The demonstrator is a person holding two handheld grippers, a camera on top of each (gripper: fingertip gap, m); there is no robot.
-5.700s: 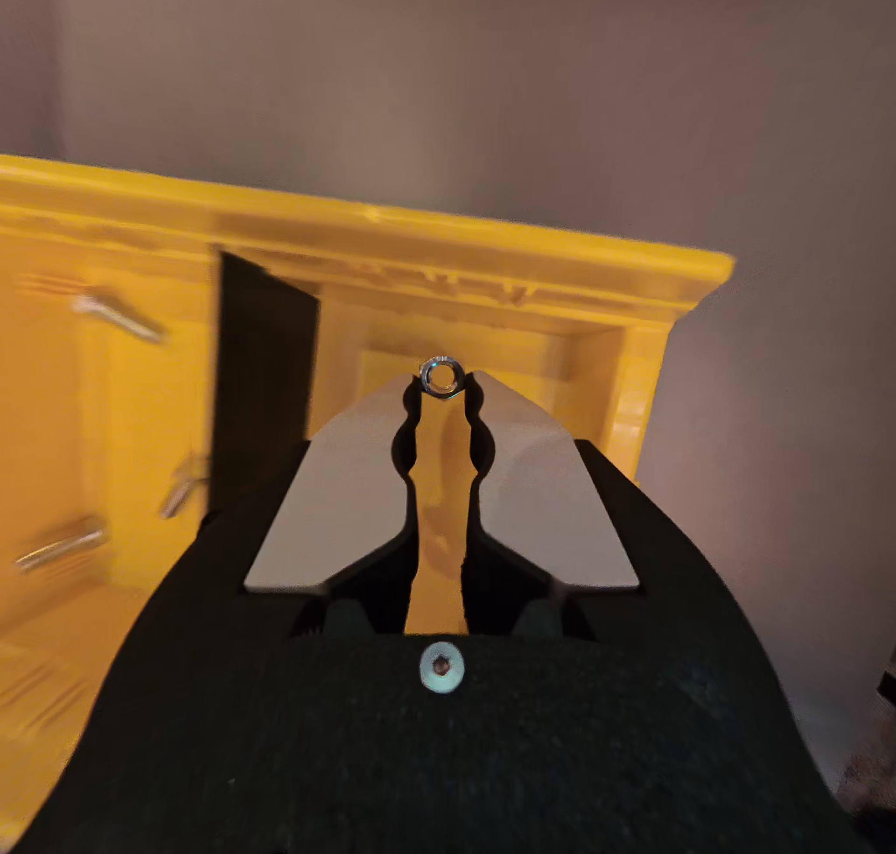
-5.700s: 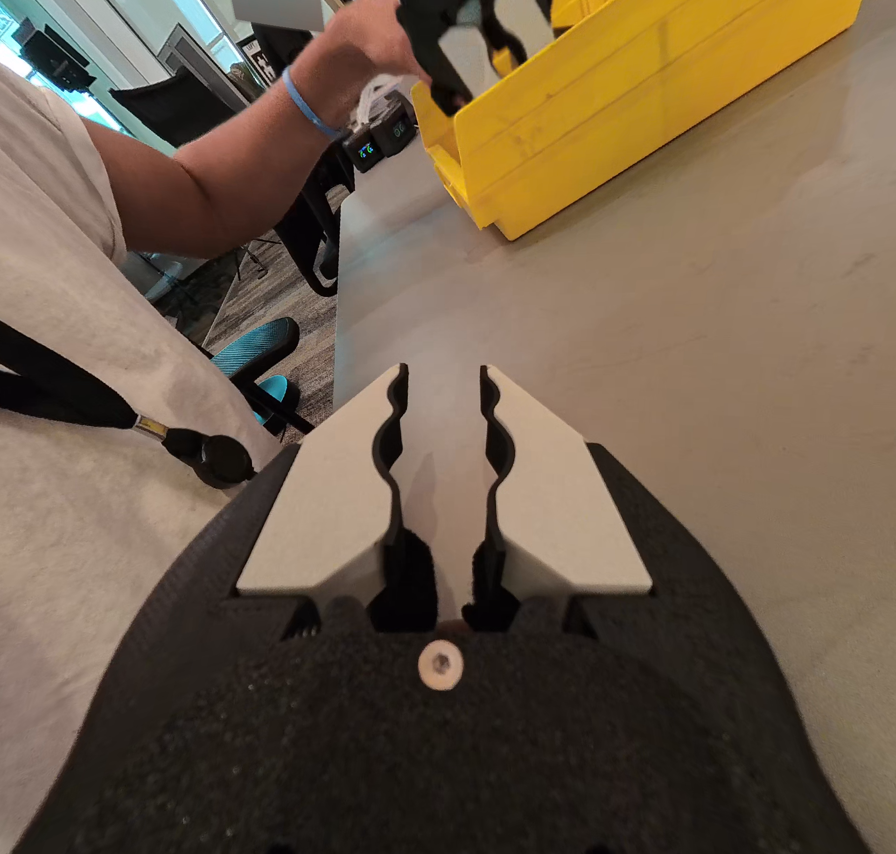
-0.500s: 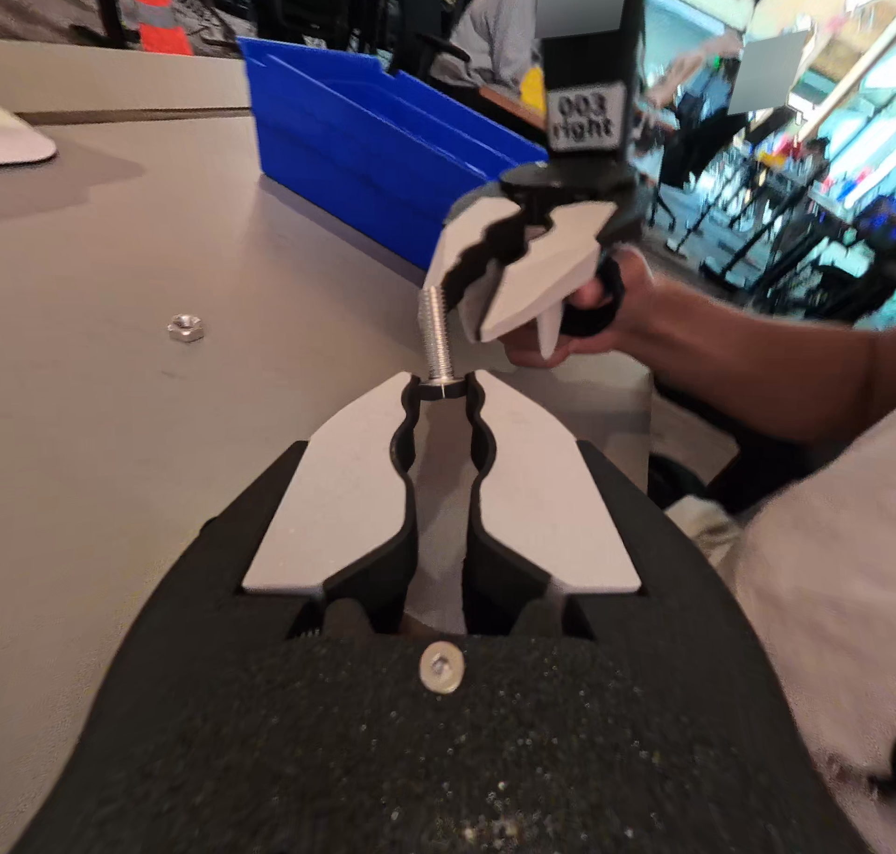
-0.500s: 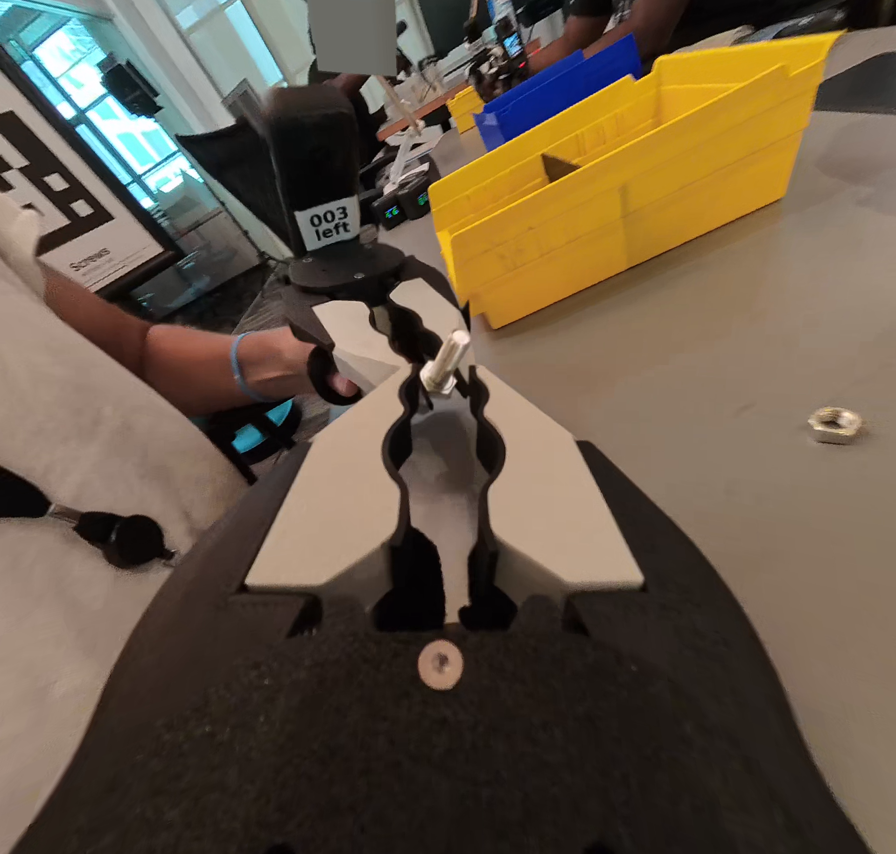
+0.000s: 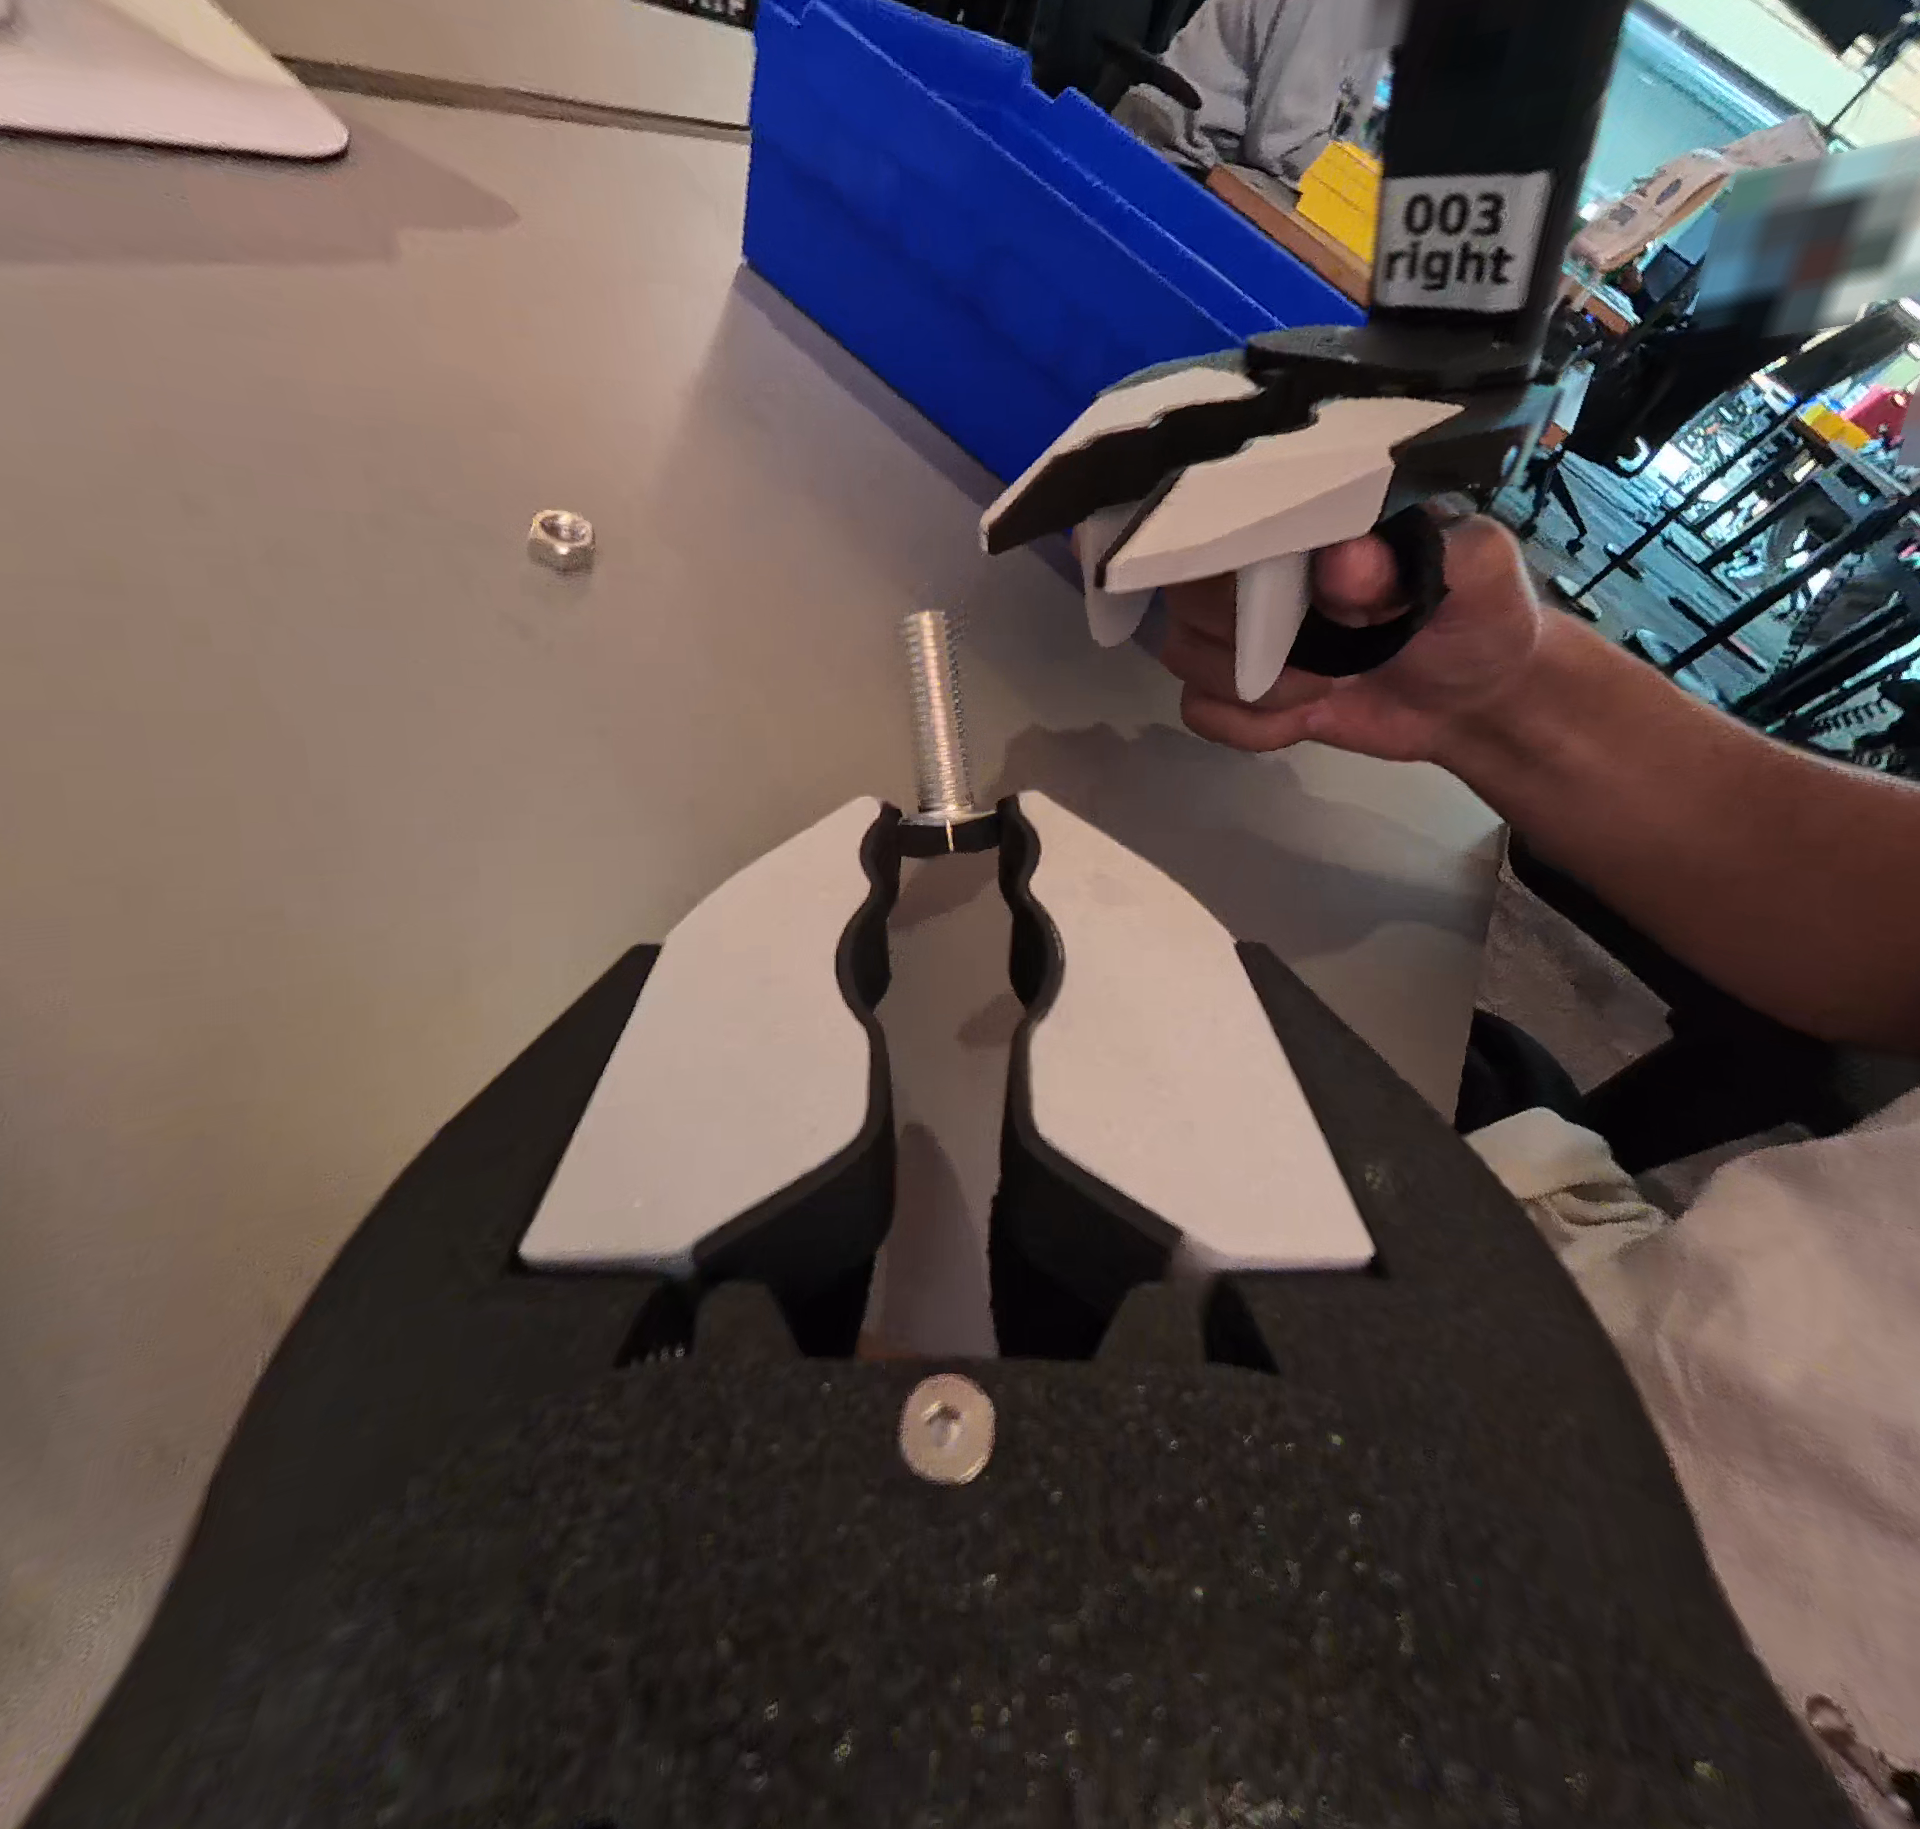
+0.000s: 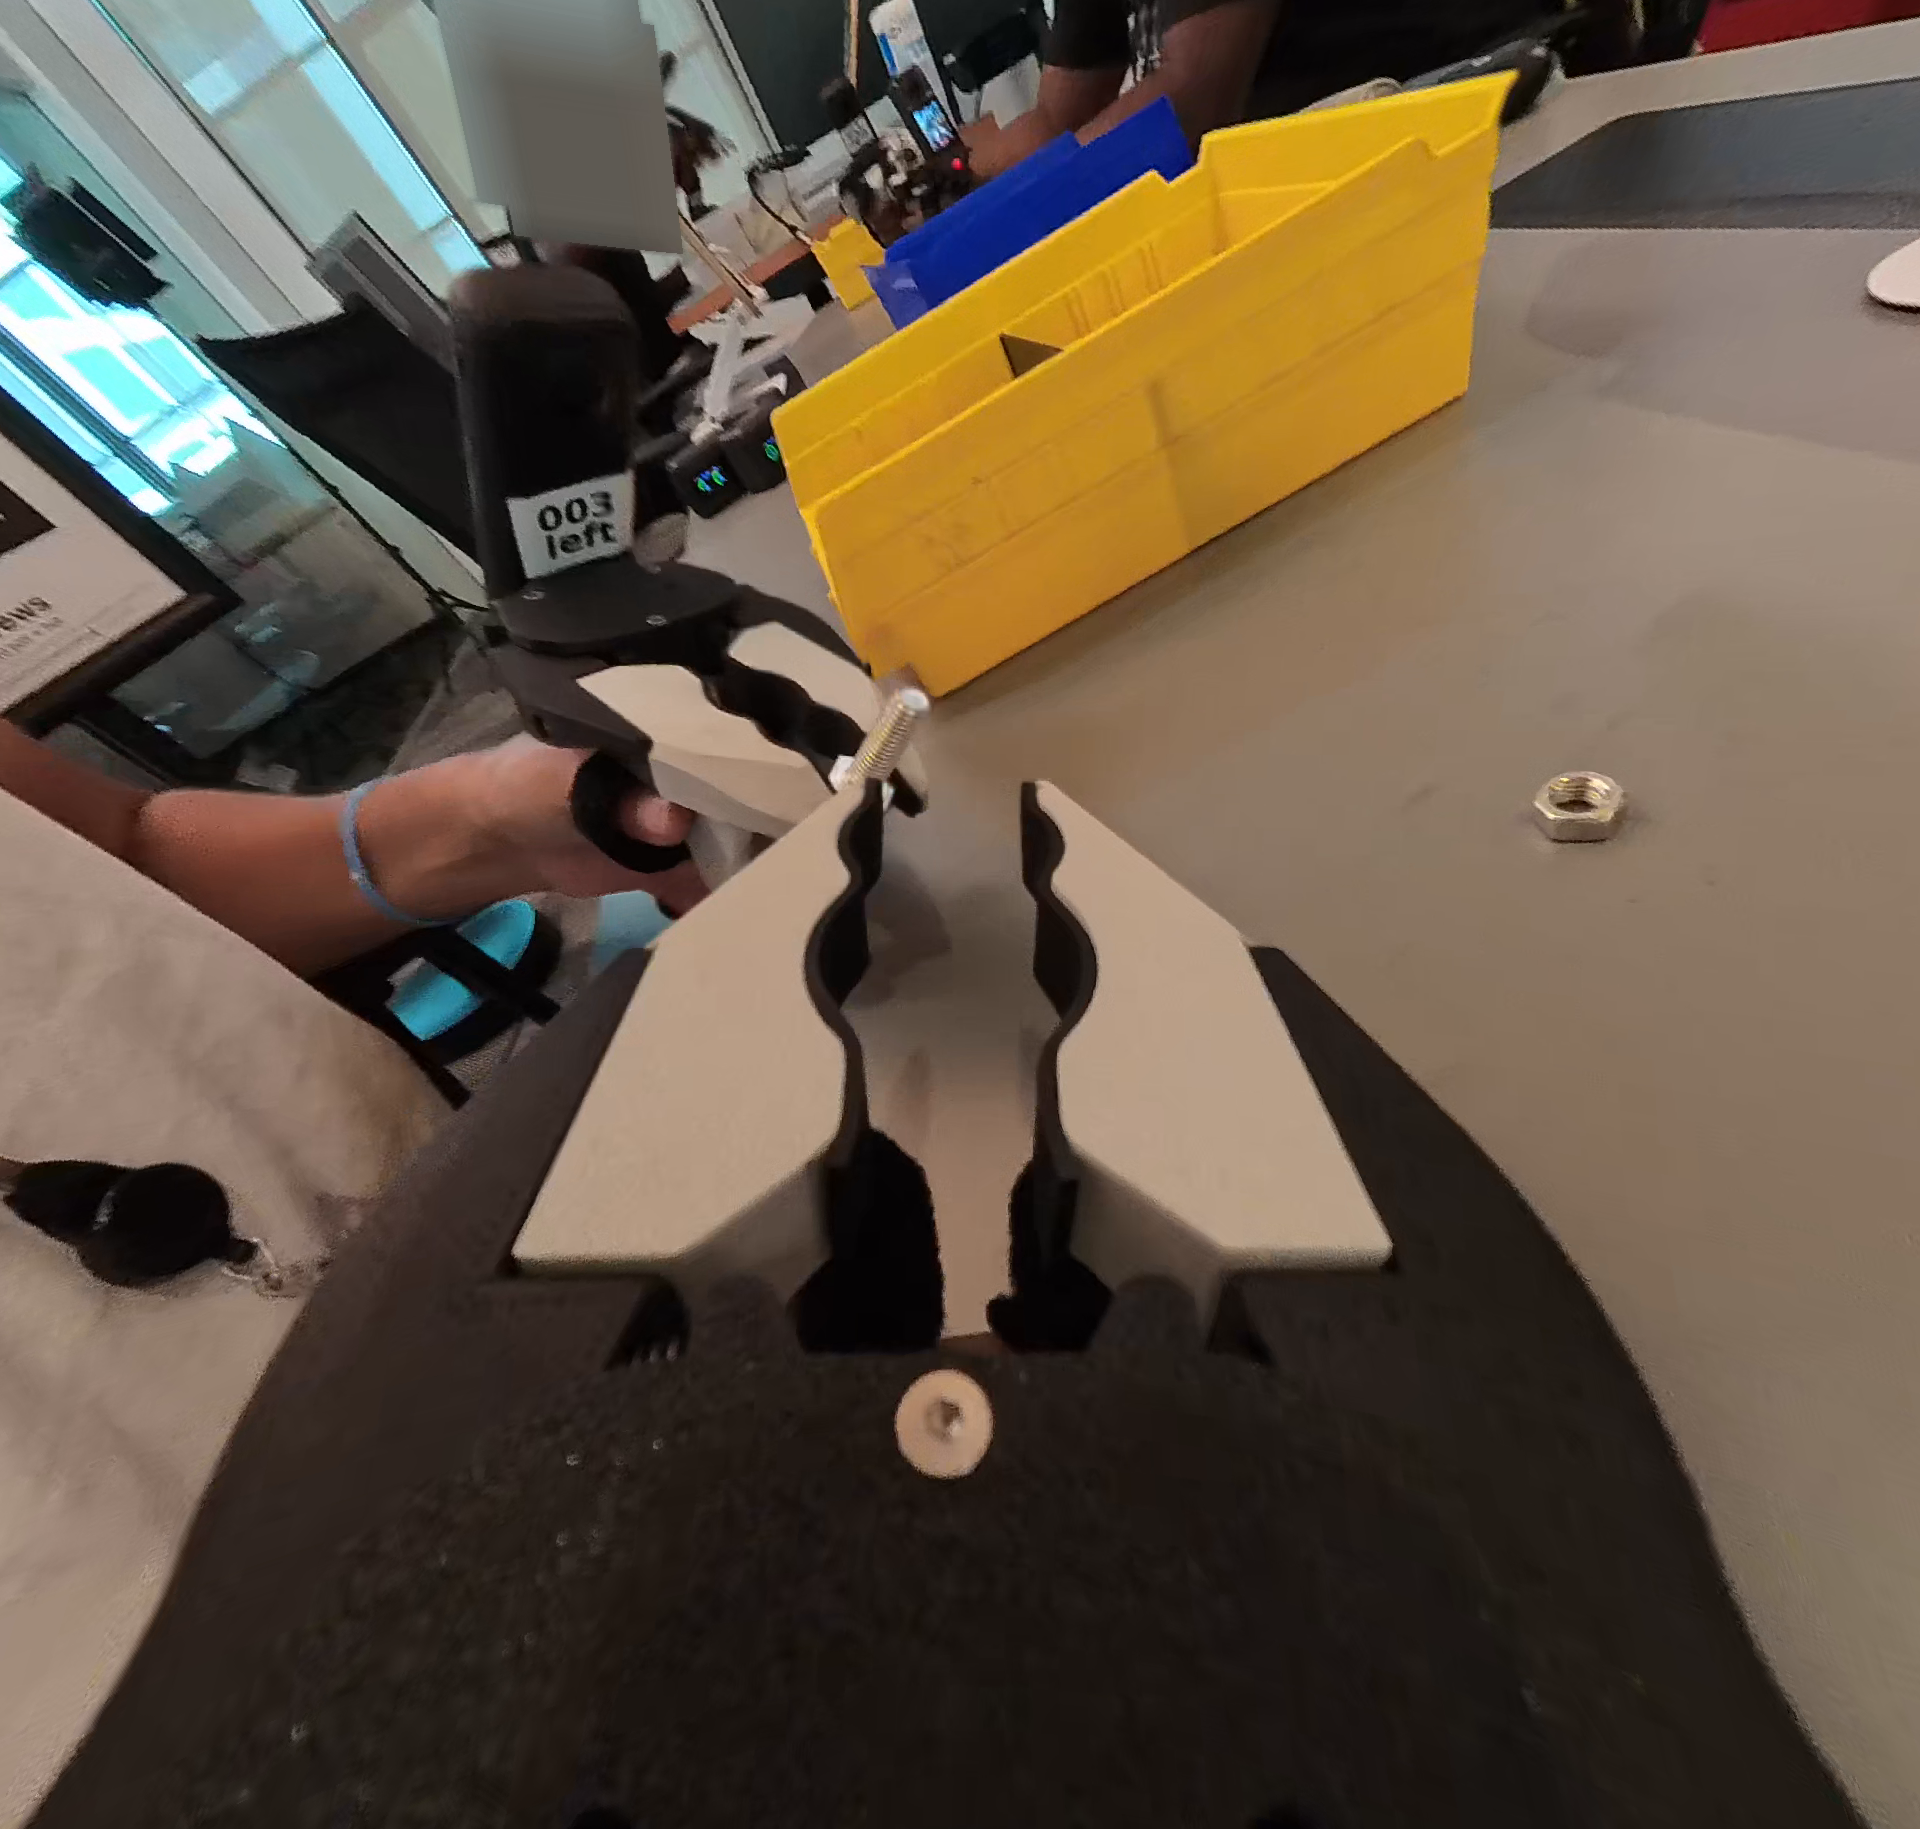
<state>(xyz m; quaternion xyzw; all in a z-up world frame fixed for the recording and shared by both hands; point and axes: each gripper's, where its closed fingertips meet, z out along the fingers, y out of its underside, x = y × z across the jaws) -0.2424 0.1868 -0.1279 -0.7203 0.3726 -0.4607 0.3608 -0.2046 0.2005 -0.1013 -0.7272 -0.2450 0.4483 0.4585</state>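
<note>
Left gripper [image 5: 948, 823]: we log pale grey fingers with wavy black rubber pads on a grainy black body, tips pinching a bolt by its head.
Bolt [image 5: 936, 719]: bright threaded metal shaft, standing upright out of the fingertips; its hex head sits dark between the pads and is hard to make out.
Right gripper [image 6: 948, 803]: same build; we see its jaws spread with only bare table between them, held just beside the left gripper and clear of the bolt.
Hands: one hand [image 5: 1382, 657] grips the right gripper's black loop handle; the other [image 6: 540, 823] holds the left and wears a blue wristband.
Nut [image 6: 1578, 809]: small hexagonal metal nut, lying flat on the table, apart from both grippers.
Table [image 6: 1455, 1052]: smooth matt grey top.
Yellow bin [image 6: 1143, 491]: ribbed plastic, dark divider inside; contents hidden from us.
Blue bin [image 5: 987, 252]: plastic, behind the right gripper; interior unseen.
White object [image 5: 156, 86]: flat, rounded, cut off at the frame edge; we cannot identify it.
</note>
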